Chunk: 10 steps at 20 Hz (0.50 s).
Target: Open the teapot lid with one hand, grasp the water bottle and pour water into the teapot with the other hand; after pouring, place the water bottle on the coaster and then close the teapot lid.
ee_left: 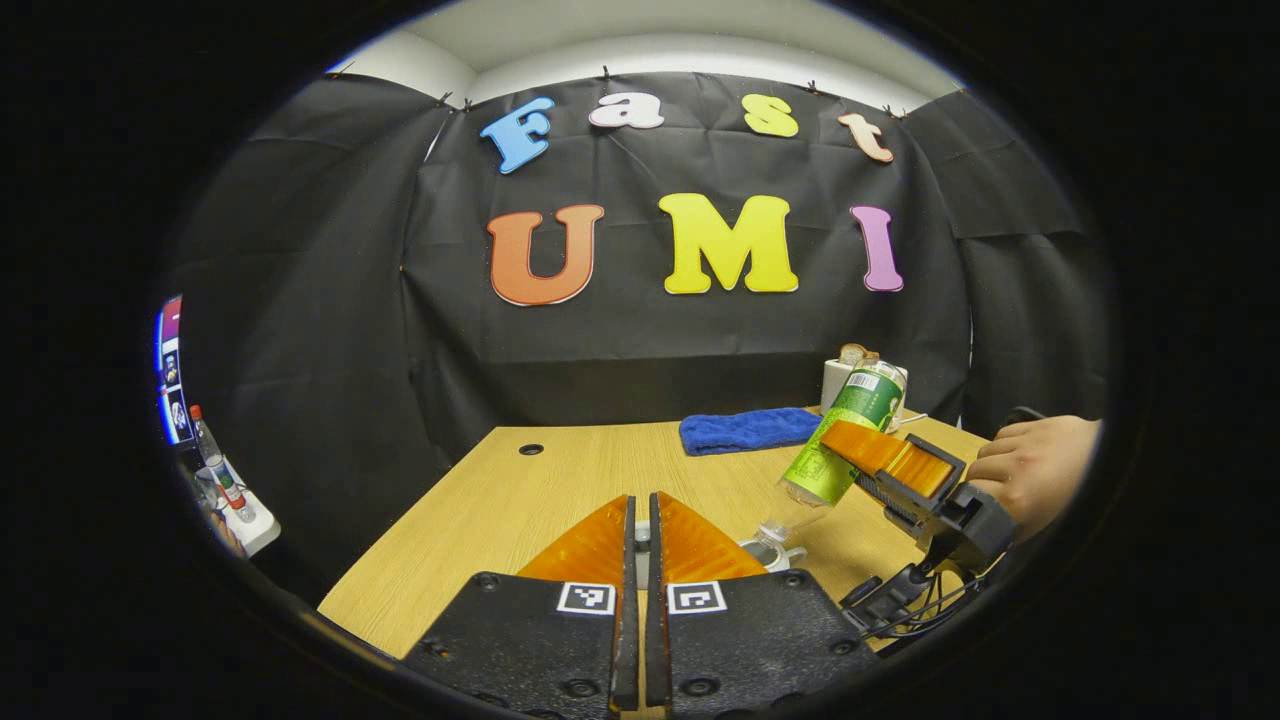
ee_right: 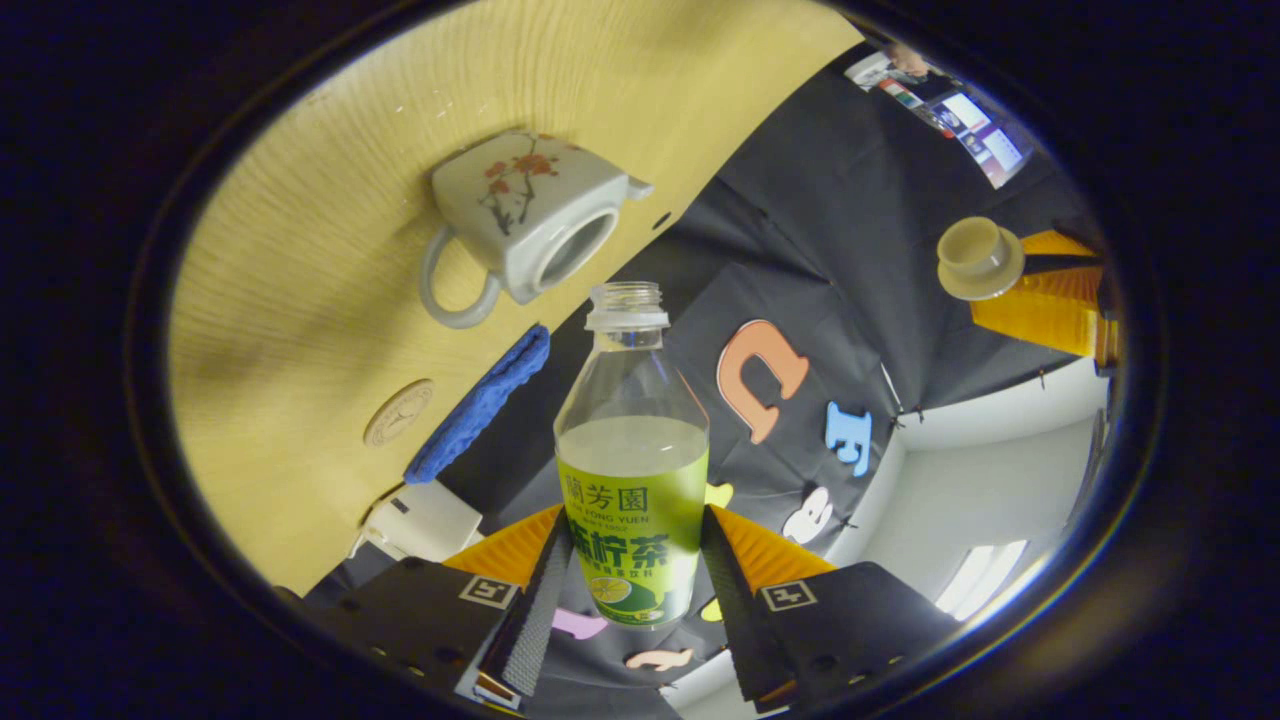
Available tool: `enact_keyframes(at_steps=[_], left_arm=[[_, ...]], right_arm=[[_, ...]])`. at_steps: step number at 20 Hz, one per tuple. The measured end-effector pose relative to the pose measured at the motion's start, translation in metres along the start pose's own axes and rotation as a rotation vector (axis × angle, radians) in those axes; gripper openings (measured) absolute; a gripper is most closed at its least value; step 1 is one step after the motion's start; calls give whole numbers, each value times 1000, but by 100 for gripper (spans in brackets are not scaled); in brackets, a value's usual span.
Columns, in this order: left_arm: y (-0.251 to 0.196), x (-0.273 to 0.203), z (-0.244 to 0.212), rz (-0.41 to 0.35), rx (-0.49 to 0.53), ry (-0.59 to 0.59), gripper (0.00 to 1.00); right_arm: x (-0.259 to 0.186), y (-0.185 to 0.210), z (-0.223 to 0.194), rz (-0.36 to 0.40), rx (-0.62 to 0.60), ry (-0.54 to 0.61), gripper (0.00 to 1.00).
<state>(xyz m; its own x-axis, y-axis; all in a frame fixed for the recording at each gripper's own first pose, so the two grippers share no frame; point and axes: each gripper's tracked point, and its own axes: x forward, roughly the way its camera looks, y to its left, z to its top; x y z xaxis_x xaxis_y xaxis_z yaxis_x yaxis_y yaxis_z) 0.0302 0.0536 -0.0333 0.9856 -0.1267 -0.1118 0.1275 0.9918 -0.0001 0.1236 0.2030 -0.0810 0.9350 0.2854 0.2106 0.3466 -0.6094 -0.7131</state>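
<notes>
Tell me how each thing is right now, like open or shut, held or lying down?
teapot: open, lid off, standing on the table.
lid: lifted away, pinched in the left gripper.
water bottle: uncapped, part full, tipped toward the teapot, clamped in the right gripper.
coaster: bare, flat on the table.
blue cloth: lying on the table.

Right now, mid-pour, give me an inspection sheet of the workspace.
Surface: wooden table.
Job's things: teapot open; lid held off it; water bottle uncapped, tipped toward the teapot; coaster bare.
Clutter: blue cloth, white box.
Grippers: left gripper shut on lid; right gripper shut on water bottle.
Cables: a bundle under the right gripper.
Surroundings: black cloth wall; screens; another bottle on a side stand.
</notes>
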Motion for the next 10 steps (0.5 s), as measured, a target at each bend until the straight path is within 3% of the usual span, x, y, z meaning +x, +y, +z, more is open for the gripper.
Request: enact_keyframes(at_steps=[5, 10], left_arm=[[-2, -2, 5, 7, 4, -19, 5], [-4, 2, 4, 5, -4, -22, 5]], right_arm=[[-6, 26, -9, 12, 265, 5, 72], [-21, 56, -34, 58, 708, 35, 72]])
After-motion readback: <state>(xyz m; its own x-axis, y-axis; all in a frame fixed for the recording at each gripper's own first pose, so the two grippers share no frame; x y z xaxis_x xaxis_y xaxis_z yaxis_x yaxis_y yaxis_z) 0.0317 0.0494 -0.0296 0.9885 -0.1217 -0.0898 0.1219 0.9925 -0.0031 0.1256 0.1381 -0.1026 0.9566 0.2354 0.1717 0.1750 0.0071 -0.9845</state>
